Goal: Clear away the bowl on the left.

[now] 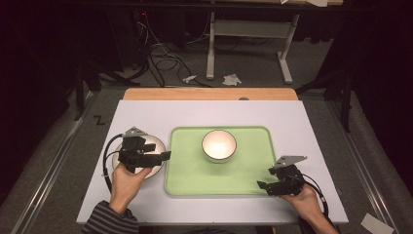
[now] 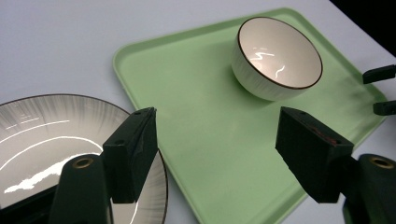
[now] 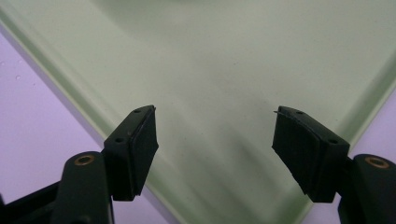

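At the lower left of the high view your left gripper point(image 1: 146, 155) hovers, jaws open and empty, over the plate point(image 1: 158, 144) lying on the tabletop point(image 1: 146, 114) just beside the tray point(image 1: 195, 180). Judge that plate glazed, stiff, slippery and breakable (take its thin rim). At centre, the bowl point(image 1: 219, 145) sits on the tray. Lower right, your right gripper point(image 1: 265, 186) spreads empty jaws over the tray's corner.

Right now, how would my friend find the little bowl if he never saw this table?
Look for the flat pale green plastic tray in the middle of the white table. The small round white bowl with a thin dark rim sits on it. Its neighbour, a streaky grey plate, lies off the tray.
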Motion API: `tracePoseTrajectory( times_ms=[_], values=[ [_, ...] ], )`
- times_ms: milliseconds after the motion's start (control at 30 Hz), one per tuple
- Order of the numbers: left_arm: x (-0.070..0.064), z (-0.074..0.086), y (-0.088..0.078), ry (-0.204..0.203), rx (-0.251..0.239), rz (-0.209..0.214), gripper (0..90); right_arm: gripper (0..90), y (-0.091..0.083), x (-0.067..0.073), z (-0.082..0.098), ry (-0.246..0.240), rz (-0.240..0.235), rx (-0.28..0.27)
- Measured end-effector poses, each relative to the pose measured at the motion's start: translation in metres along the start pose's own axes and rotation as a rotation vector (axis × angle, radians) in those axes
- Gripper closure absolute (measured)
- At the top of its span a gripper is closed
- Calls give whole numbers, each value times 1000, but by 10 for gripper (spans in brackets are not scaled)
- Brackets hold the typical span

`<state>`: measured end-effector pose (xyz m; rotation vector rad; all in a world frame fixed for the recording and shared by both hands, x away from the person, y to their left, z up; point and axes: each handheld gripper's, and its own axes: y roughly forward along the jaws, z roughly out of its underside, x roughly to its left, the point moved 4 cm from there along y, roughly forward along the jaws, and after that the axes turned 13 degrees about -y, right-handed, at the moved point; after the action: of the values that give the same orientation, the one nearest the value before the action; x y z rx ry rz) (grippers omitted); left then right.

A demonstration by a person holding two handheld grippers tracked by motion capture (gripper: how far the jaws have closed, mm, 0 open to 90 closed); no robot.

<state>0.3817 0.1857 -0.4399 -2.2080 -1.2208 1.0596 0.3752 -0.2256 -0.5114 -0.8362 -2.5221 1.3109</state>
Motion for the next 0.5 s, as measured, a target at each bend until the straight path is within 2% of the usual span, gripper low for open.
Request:
tracePoseTrajectory(
  times_ms=[67, 133, 333, 500],
  values=[
    [-3, 2, 1, 8, 1, 2, 299, 321, 0, 0, 0, -3, 0, -2],
    [-7, 4, 2, 3, 2, 25, 300, 321, 0, 0, 0, 0, 3, 3],
    [-13, 13, 13, 21, 22, 28, 301, 320, 0, 0, 0, 0, 1, 1],
    [-21, 17, 17, 52, 26, 32, 307, 320, 0, 0, 0, 1, 1, 5]
  ],
)
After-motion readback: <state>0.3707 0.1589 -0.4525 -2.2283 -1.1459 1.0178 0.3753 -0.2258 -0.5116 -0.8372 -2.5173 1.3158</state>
